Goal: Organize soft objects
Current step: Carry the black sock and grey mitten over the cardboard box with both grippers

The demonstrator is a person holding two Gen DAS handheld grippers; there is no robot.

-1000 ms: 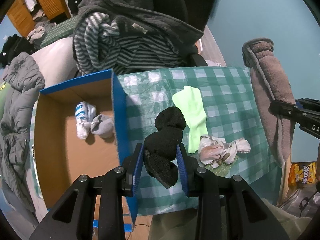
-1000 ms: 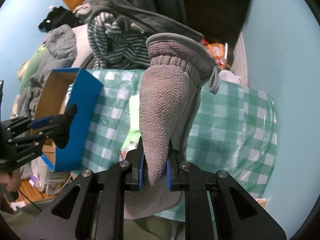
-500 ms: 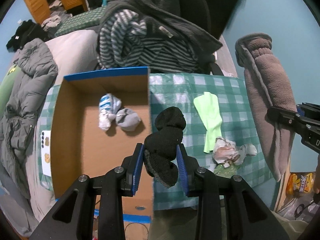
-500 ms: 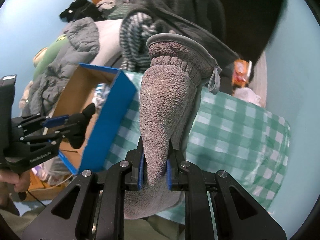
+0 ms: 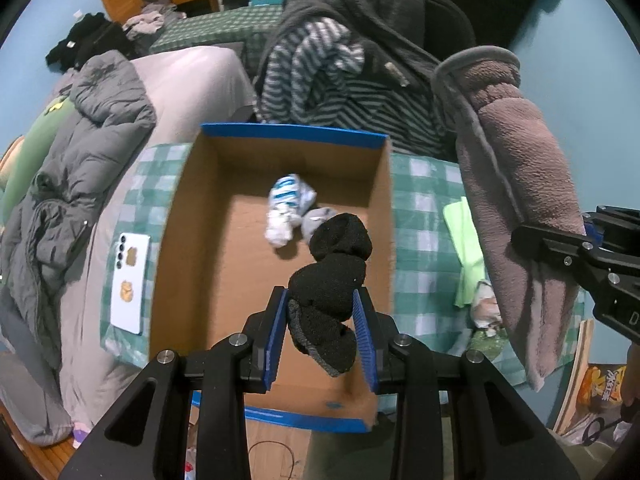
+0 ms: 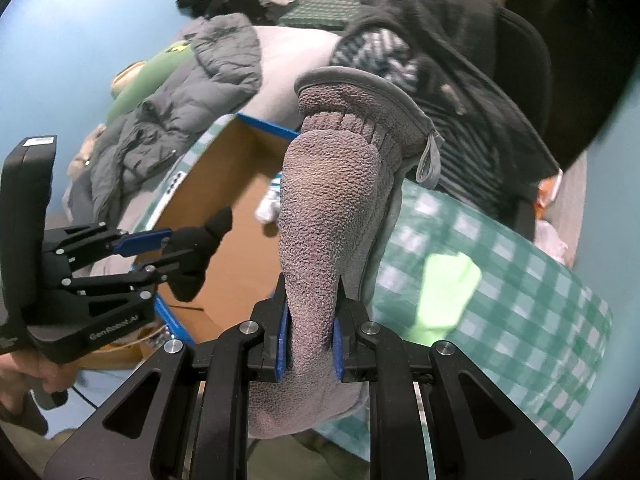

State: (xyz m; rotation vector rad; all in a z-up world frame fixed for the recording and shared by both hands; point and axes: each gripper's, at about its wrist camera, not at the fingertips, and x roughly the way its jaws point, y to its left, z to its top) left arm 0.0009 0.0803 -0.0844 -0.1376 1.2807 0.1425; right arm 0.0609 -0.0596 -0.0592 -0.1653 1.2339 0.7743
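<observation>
My left gripper (image 5: 322, 320) is shut on a black sock bundle (image 5: 334, 268) and holds it above the open cardboard box (image 5: 192, 264) with blue rims. A white-and-blue sock ball (image 5: 286, 208) and a grey sock ball (image 5: 314, 220) lie inside the box. My right gripper (image 6: 308, 340) is shut on a long grey-brown fleece mitt (image 6: 332, 220), held up over the checked table to the right of the box; the mitt also shows in the left wrist view (image 5: 516, 184). A lime green cloth (image 6: 444, 284) lies on the table.
A green checked cloth (image 6: 520, 280) covers the table. A white phone (image 5: 130, 280) lies left of the box. A crumpled wrapper (image 5: 484, 304) lies near the green cloth. Striped and dark clothes (image 5: 340, 68) pile on a chair behind; a grey jacket (image 5: 80, 152) is left.
My left gripper has carried the black sock bundle leftward from over the table to over the box. My right gripper has followed left with the mitt.
</observation>
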